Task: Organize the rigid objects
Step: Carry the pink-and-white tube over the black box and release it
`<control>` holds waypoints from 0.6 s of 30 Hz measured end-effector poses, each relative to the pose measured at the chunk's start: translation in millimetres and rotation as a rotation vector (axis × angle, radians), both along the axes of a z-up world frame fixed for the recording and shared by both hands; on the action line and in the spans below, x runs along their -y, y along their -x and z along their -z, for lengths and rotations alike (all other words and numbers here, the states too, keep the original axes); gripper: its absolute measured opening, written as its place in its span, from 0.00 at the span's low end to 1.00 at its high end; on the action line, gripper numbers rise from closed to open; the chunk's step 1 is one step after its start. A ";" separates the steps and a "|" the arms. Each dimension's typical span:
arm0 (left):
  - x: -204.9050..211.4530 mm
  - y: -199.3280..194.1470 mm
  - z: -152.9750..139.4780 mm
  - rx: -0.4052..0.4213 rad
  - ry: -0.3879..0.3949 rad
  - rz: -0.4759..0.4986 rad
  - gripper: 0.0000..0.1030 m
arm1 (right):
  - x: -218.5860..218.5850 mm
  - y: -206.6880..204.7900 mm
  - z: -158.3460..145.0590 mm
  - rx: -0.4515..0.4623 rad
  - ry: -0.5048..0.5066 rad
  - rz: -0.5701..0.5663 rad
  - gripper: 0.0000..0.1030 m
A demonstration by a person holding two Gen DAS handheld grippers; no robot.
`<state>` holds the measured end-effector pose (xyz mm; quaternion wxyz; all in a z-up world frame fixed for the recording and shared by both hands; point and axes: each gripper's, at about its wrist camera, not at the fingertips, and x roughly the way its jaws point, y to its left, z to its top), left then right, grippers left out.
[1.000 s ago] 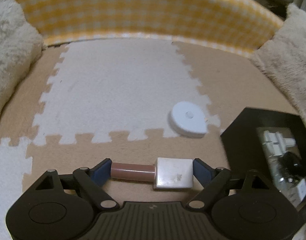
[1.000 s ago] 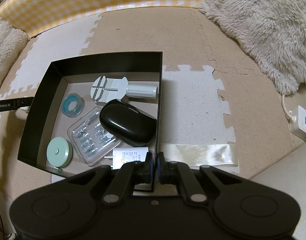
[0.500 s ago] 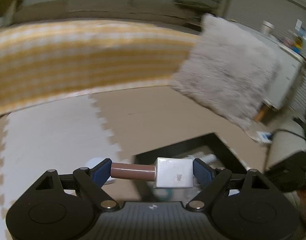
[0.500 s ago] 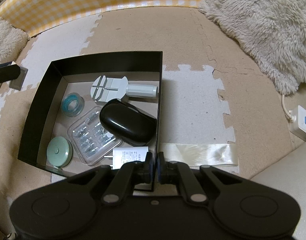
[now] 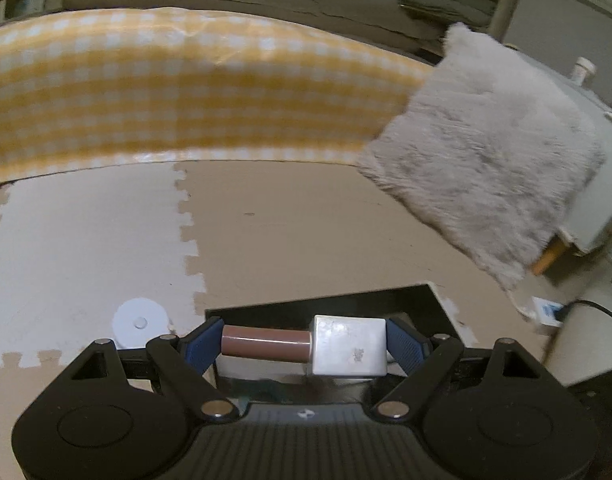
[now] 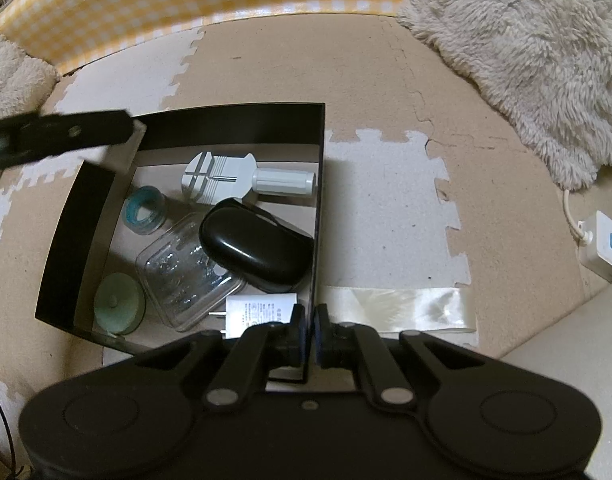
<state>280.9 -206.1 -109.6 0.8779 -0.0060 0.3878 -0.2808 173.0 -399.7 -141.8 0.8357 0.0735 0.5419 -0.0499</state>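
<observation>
My left gripper [image 5: 303,344] is shut on a stamp with a brown handle and white block [image 5: 306,345], held crosswise over the far left corner of the black box [image 5: 330,300]. In the right wrist view it shows as a blurred dark bar [image 6: 61,134] above that corner. My right gripper [image 6: 309,330] is shut on the right wall of the black box [image 6: 320,184]. Inside lie a white watch tool [image 6: 241,178], a black case [image 6: 257,248], a clear plastic case [image 6: 185,268], a teal ring [image 6: 143,210], a green tape measure [image 6: 117,308] and a white charger [image 6: 257,312].
A white round disc [image 5: 139,320] lies on the white foam mat left of the box. A yellow checked barrier [image 5: 185,96] runs along the back. A fluffy cushion [image 6: 526,52] lies at the right, a power strip [image 6: 602,246] beyond it. Clear tape [image 6: 402,306] crosses the mat.
My left gripper has lifted the stamp off the mat and carried it right, over the box's far left corner. The right gripper has kept still on the box wall.
</observation>
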 end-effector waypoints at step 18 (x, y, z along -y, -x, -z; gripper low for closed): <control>13.7 -14.9 11.2 0.035 -0.130 -0.035 0.90 | -0.7 -0.4 0.2 -0.002 -0.001 -0.001 0.05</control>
